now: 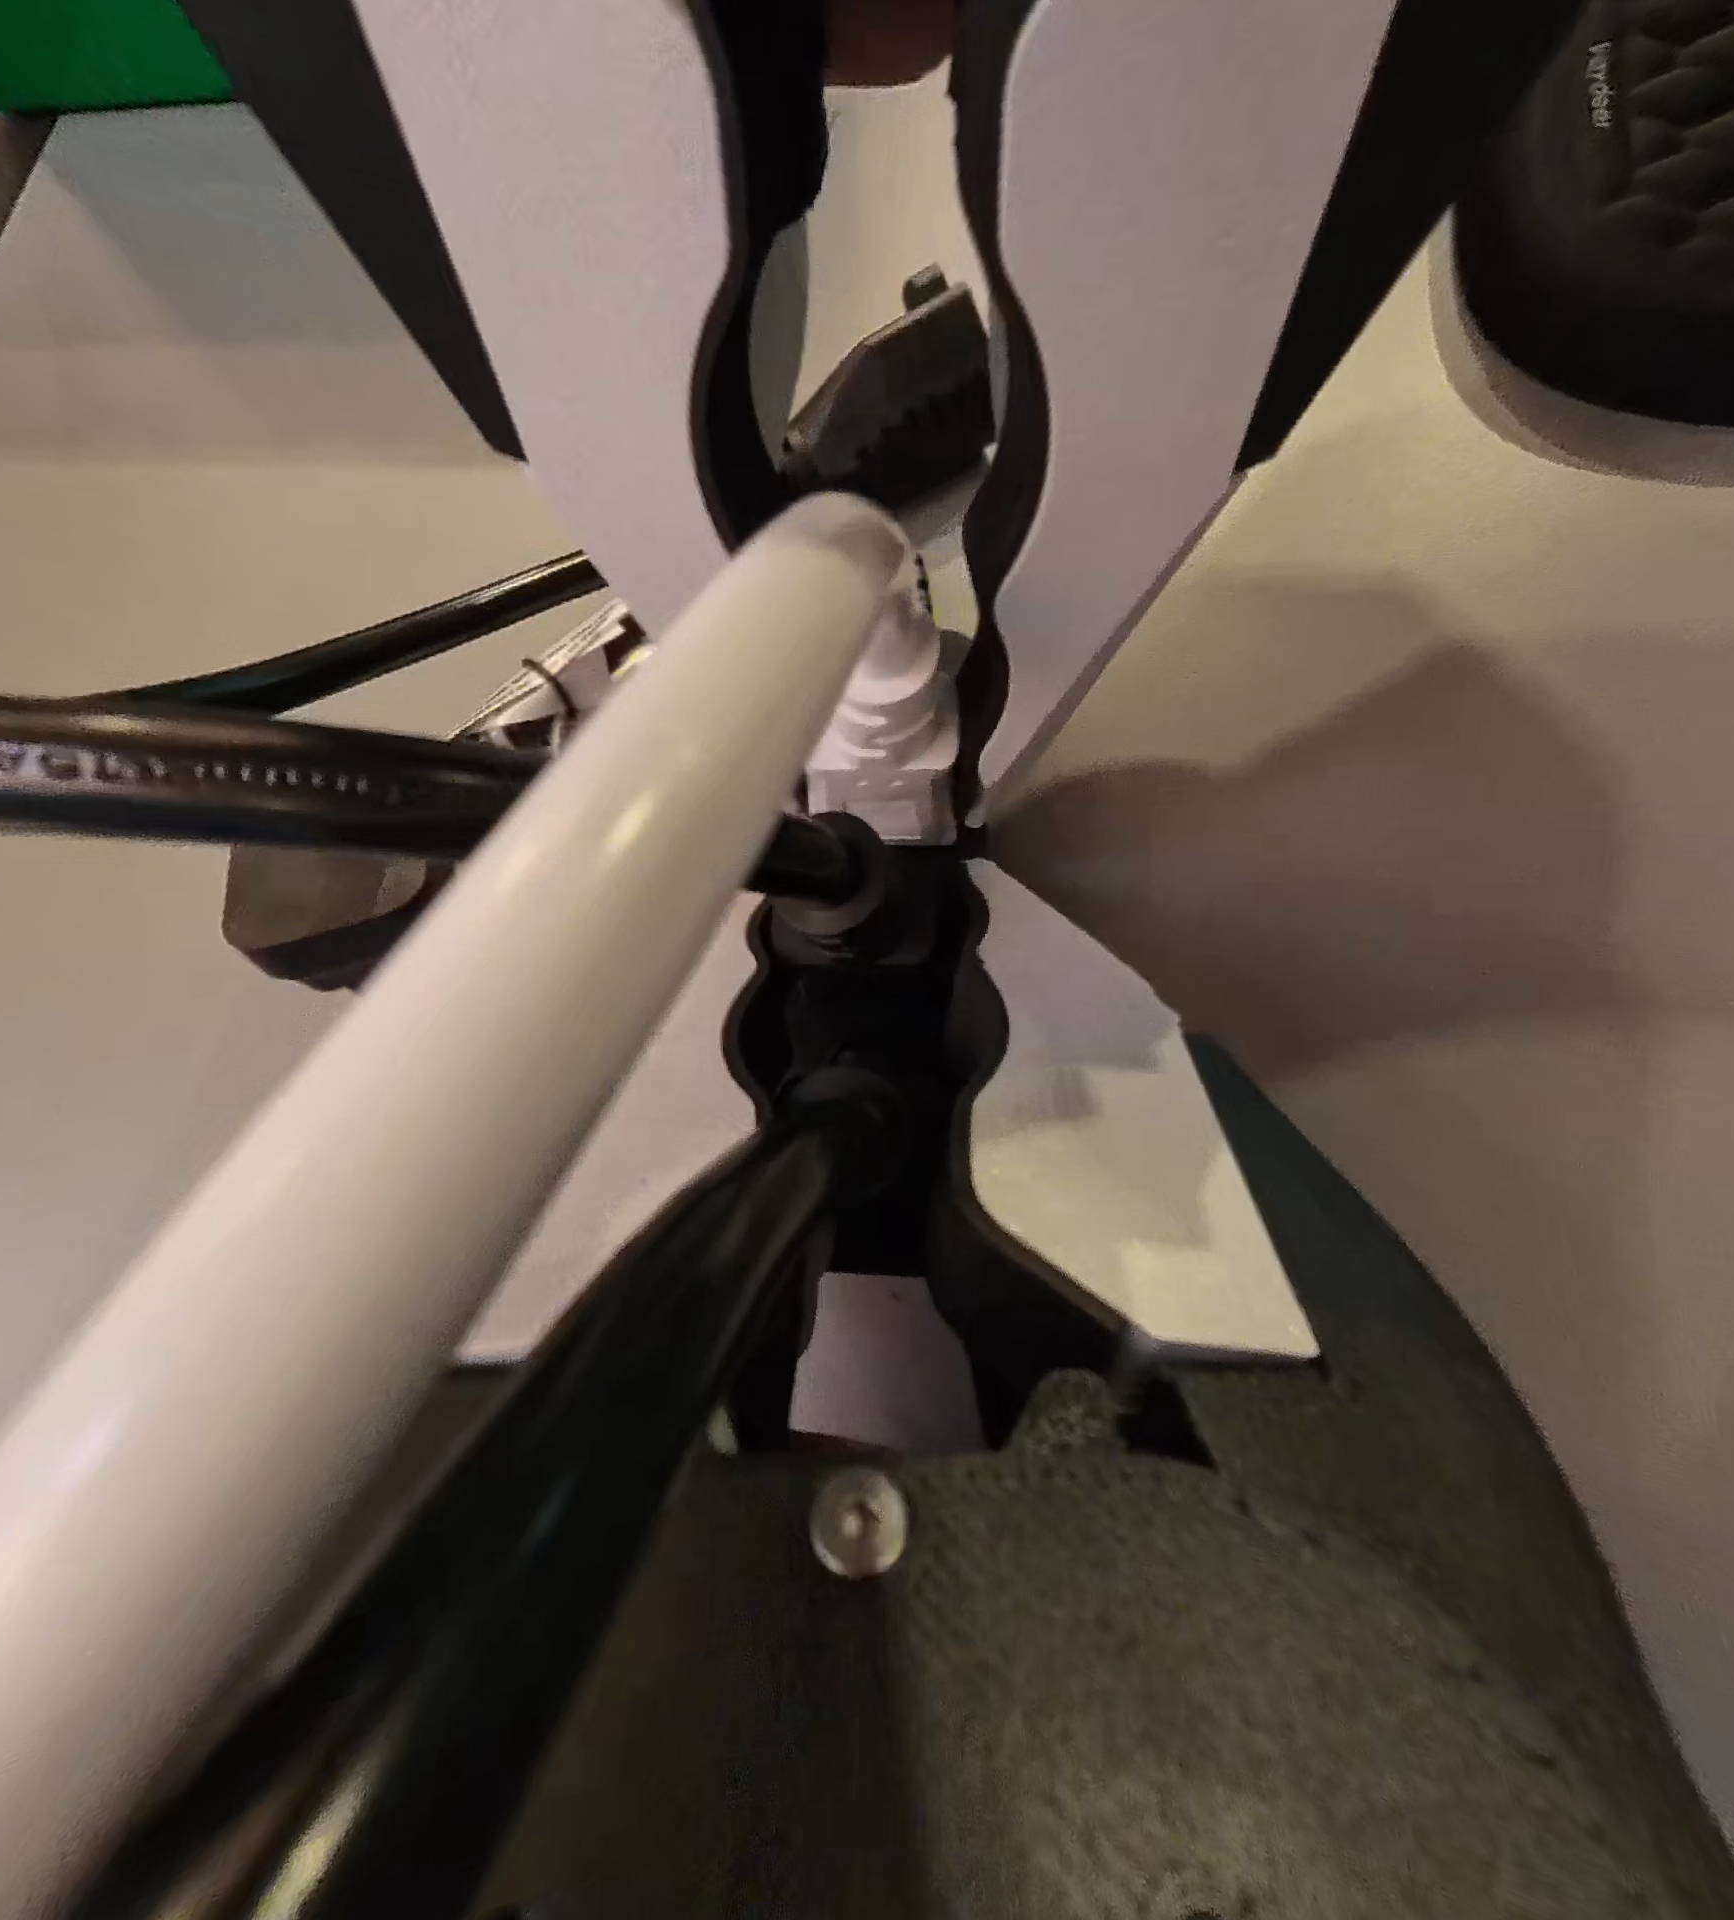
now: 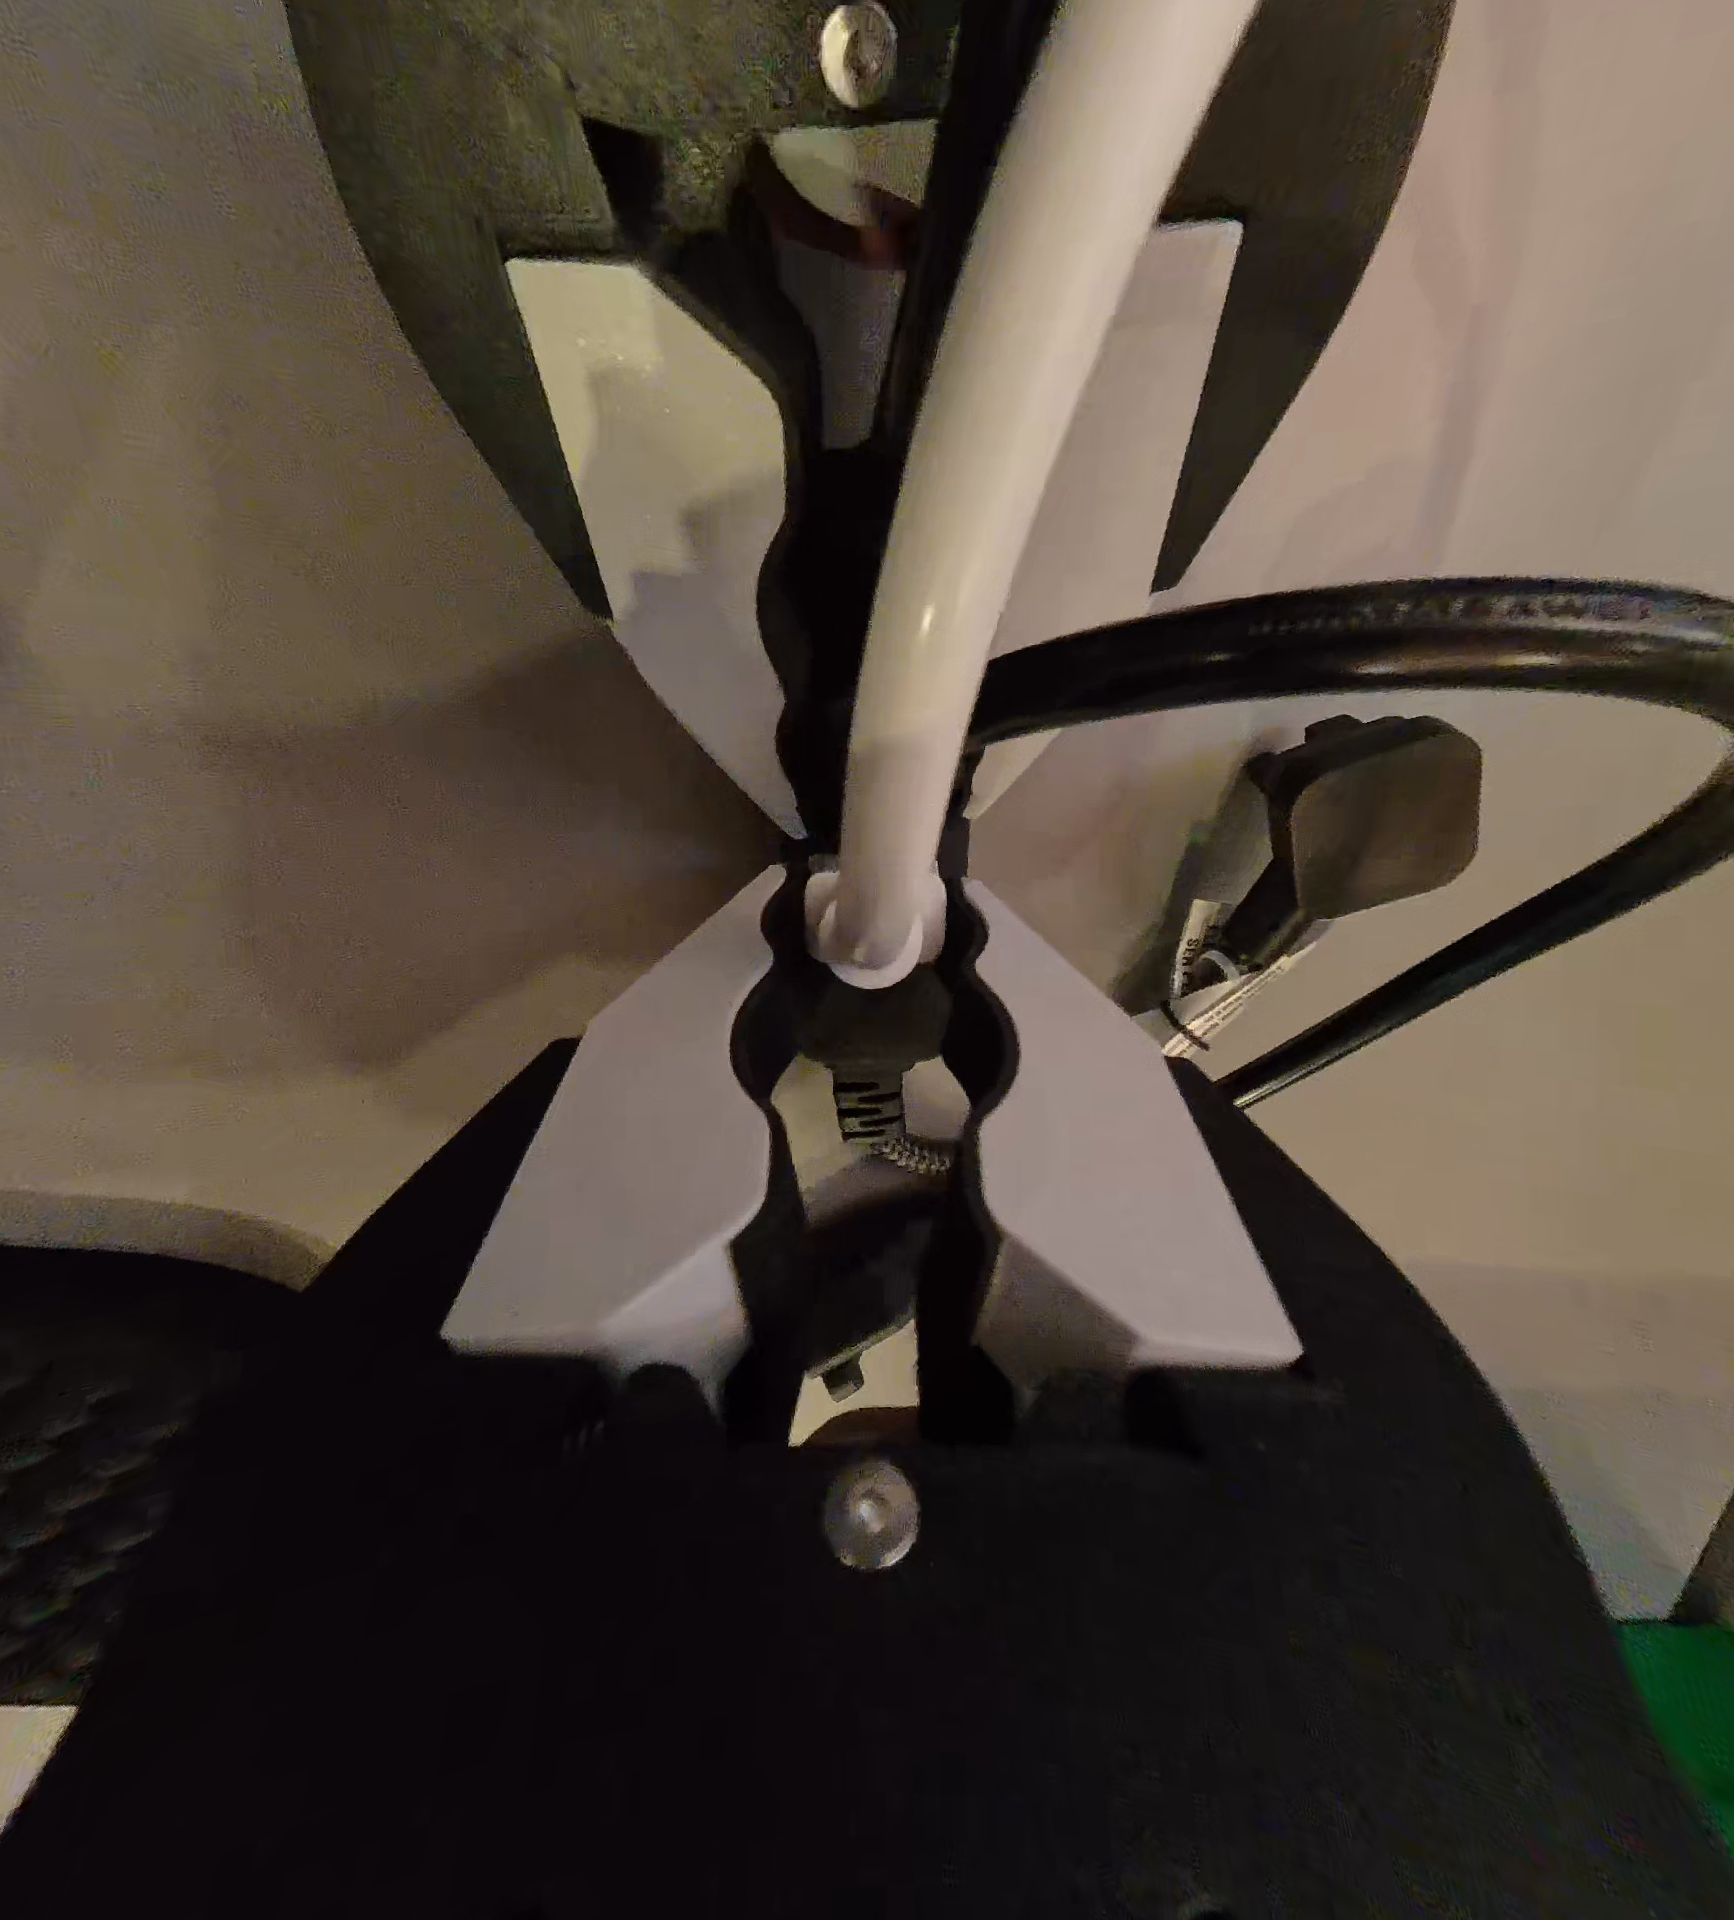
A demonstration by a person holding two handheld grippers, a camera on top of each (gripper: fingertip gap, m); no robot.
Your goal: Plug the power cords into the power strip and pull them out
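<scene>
Meeting tip to tip over a pale surface [image 1: 1465, 831]: two grippers. Left gripper [image 1: 873, 904], jaws closed tight on a black cord end [image 1: 837, 1091]. Right gripper [image 2: 873, 883], jaws pinched shut round the collar of the single white cord [image 2: 946, 468], with a ribbed black sleeve [image 2: 873, 1112] deeper between its fingers. Seen from the left wrist, three black cord lengths [image 1: 219, 769] trailing left. Lying apart on the surface, one loose black plug [image 2: 1362, 821], tagged.

Left gripper [image 1: 868, 925]: black textured body, silver screw [image 1: 858, 1525], pale lilac fingers [image 1: 1081, 1023] with wavy black pads. Right gripper [image 2: 868, 914]: same build.
</scene>
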